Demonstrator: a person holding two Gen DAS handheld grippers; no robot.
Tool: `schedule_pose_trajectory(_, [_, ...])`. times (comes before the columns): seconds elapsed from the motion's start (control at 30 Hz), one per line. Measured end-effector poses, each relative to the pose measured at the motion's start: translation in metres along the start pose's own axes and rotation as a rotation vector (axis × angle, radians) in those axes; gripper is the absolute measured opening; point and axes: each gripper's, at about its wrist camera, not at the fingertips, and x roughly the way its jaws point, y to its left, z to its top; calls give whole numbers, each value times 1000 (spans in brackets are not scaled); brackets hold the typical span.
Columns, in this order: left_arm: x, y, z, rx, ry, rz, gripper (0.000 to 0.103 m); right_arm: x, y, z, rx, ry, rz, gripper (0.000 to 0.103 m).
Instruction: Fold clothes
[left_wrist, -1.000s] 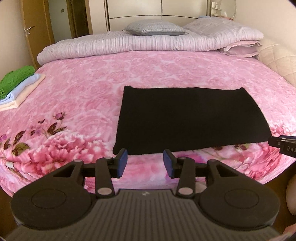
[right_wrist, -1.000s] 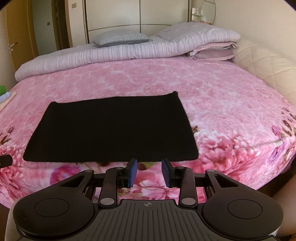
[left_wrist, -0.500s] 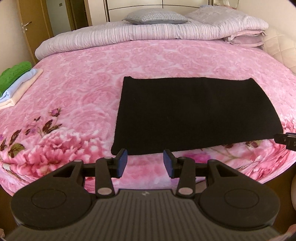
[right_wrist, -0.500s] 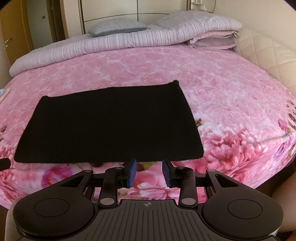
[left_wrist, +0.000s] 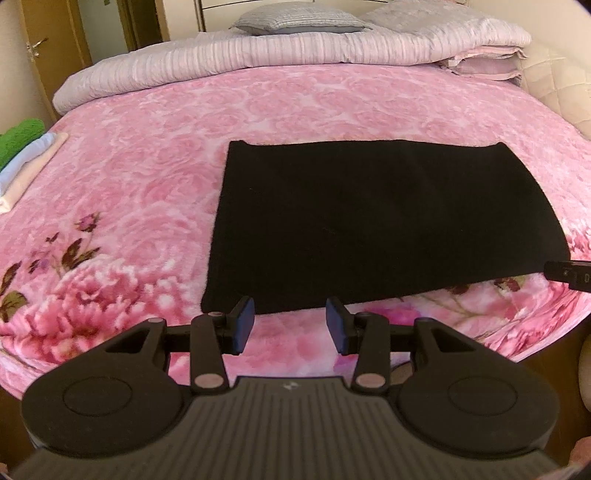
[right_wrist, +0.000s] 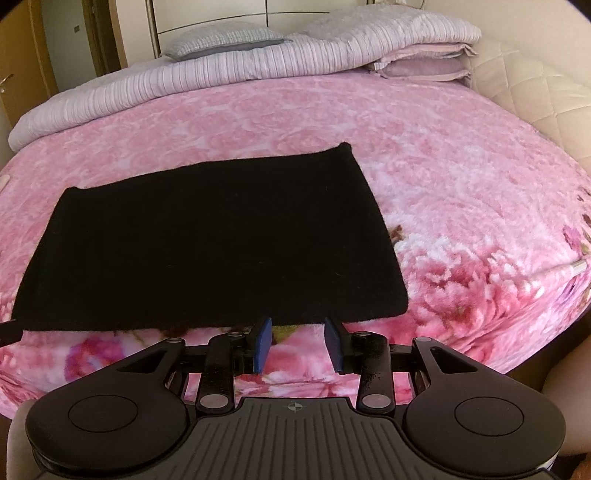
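Black folded garment (left_wrist: 384, 225) is lying flat on the pink floral bed (left_wrist: 295, 99), toward its near edge. Left gripper (left_wrist: 290, 325) is hovering at the garment's near left corner, jaws wide, holding nothing. Right gripper (right_wrist: 298, 342) is hovering just short of the garment's near right edge, jaws wide, empty. Folded stack (left_wrist: 26, 155) is sitting well left of the garment.

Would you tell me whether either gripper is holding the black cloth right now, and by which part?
Nothing is held: the left gripper and right gripper are open, just short of the black cloth's near edge.

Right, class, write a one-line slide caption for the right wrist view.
Open right gripper poised at the near edge of a flat black cloth on a pink floral bedspread.
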Motion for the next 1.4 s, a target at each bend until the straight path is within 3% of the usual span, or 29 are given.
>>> schedule_pose_trajectory(0.1, [1, 2, 0, 1, -26, -65, 37, 7, -21, -3, 127, 6, 95, 36])
schedule_pose_trajectory(0.23, [4, -4, 3, 13, -70, -177, 37, 23, -68, -20, 452, 47, 294, 36])
schedule_pose_trajectory(0.33, [13, -14, 7, 49, -86, -241, 25, 33, -100, -36, 703, 44, 438, 36])
schedule_pose_trajectory(0.37, [17, -18, 9, 57, -82, -255, 19, 36, -107, -41, 773, 39, 468, 36])
schedule_pose_trajectory(0.47, [29, -29, 14, 71, -83, -281, 16, 43, -125, -51, 933, 18, 529, 36])
schedule_pose_trajectory(0.57, [37, -37, 17, 81, -90, -318, 14, 51, -138, -57, 1035, 12, 536, 36])
schedule_pose_trajectory(0.83, [57, -53, 24, 108, -105, -389, 13, 63, -154, -61, 1114, -18, 504, 36])
schedule_pose_trajectory(1.0, [83, -67, 21, 153, -42, -376, 14, 68, -154, -57, 1126, -39, 507, 36])
schedule_pose_trajectory(1.2, [73, -53, 32, 84, -106, -416, 14, 70, -156, -58, 1156, -70, 506, 36])
schedule_pose_trajectory(1.4, [95, -60, 42, 96, -69, -384, 14, 67, -151, -52, 1101, -109, 474, 38])
